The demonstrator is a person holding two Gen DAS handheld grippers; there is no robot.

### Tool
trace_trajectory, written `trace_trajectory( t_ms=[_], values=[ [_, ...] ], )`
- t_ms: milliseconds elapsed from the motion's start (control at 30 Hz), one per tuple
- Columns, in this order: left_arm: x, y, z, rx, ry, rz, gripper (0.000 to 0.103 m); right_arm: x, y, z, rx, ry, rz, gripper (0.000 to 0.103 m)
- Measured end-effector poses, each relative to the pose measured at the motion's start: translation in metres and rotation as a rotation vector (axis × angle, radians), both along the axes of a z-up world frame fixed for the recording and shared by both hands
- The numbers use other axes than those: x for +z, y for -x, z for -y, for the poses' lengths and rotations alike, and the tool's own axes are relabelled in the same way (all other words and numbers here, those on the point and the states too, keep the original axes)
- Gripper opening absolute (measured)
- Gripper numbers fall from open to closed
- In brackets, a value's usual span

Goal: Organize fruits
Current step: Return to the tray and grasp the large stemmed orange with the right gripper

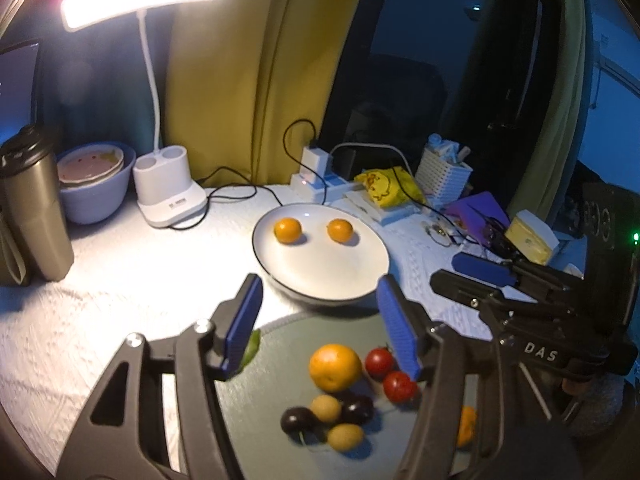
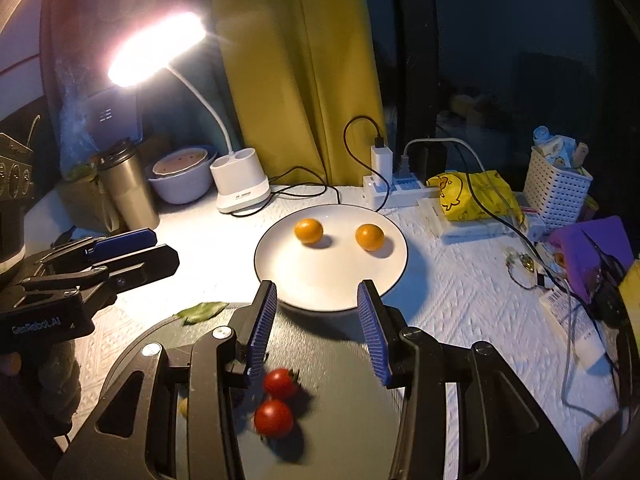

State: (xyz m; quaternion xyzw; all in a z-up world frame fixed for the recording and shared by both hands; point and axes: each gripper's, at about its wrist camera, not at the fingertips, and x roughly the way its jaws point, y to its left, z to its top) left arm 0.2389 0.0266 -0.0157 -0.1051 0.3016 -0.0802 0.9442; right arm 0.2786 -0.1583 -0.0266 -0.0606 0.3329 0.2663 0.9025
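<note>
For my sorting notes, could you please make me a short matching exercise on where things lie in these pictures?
Things:
1. two small oranges
2. two red tomatoes
3. green leaf
4. desk lamp

Places:
A. on the dark grey tray
B. on the white plate
C. behind the plate, near the curtain
D. on the cloth at the tray's far left edge

Pairs: 1-B, 2-A, 3-D, 4-C
</note>
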Motion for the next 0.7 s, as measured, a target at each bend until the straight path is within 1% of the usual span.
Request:
trace_trajectory(
  t_ms=[333,700],
  values=[
    [-0.017,0.026,0.011,-0.019,0.007,-0.032,0.062,-0.004,0.036,0.008,0.016,0.007,-0.01,0.045],
    [-0.041,0.049,0.023,-0.041,0.007,-0.089,0.062,-0.027,0.065,0.016,0.023,0.039,-0.066,0.045]
  ],
)
